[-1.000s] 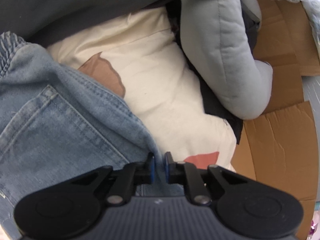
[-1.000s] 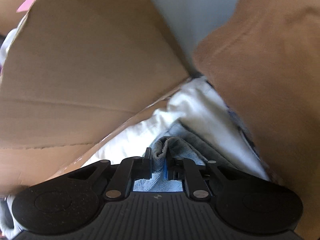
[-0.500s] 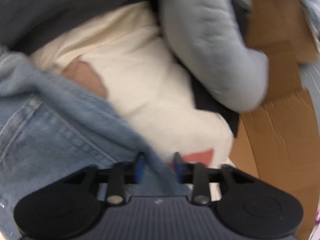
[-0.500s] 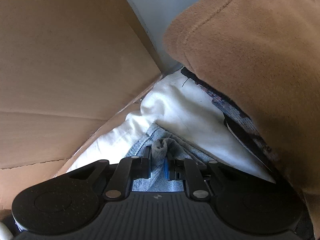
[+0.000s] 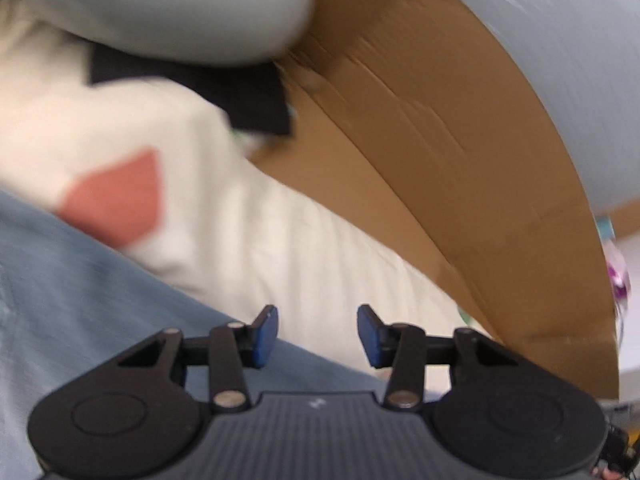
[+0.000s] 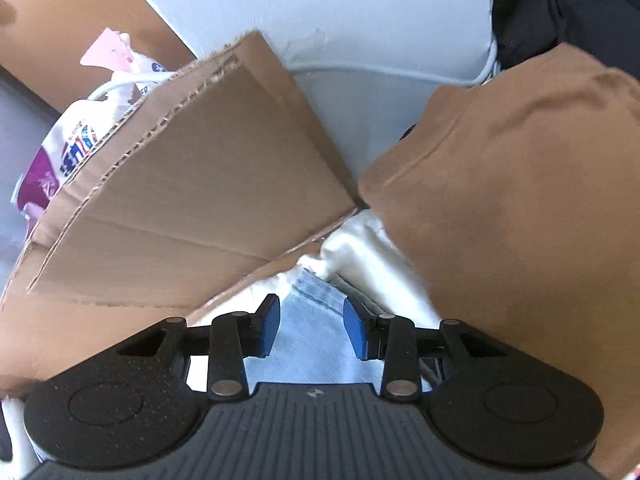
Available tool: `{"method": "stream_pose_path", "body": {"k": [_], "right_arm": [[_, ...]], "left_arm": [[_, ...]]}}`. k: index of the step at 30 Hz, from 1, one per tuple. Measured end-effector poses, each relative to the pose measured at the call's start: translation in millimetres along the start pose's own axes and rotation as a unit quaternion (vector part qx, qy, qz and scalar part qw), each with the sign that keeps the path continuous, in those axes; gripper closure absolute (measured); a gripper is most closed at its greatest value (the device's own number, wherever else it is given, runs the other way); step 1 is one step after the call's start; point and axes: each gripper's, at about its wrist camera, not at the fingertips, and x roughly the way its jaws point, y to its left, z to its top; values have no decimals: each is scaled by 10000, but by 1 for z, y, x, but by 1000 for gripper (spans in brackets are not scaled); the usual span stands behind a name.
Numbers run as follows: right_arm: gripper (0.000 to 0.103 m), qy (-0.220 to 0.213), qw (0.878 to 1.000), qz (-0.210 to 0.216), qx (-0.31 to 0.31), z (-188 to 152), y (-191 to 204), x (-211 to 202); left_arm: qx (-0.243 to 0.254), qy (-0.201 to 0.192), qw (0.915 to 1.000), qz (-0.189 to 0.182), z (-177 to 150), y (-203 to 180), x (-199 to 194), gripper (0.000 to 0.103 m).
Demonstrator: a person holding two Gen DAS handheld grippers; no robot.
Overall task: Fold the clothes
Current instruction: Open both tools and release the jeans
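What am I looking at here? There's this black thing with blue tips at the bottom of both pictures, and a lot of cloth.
Those are two hand-held tools, one per hand, each with a camera looking along its fingers. One picture is from the left gripper, the other from the right gripper. Both are open and hold nothing. Under them lie blue jeans on a cream garment, inside a cardboard box. A brown garment and a grey one lie there too. The left picture is blurred.
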Motion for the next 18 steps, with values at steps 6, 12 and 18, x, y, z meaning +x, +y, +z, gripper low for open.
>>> {"method": "stream_pose_path", "body": {"k": [6,12,18], "right_arm": [[60,-120,9993,73,-335,-2,-55,-46],[60,-42,9986,125,-519,-8,-76,-77],[59,81,9974,74,-719,-41,-96,-75]], "left_arm": [[932,272,9947,-327,-26,-43,22,57],[1414,621,9873,-384,-45,-82,31,48],[1900,849,9765,-559,-69,-114,43,48]]}}
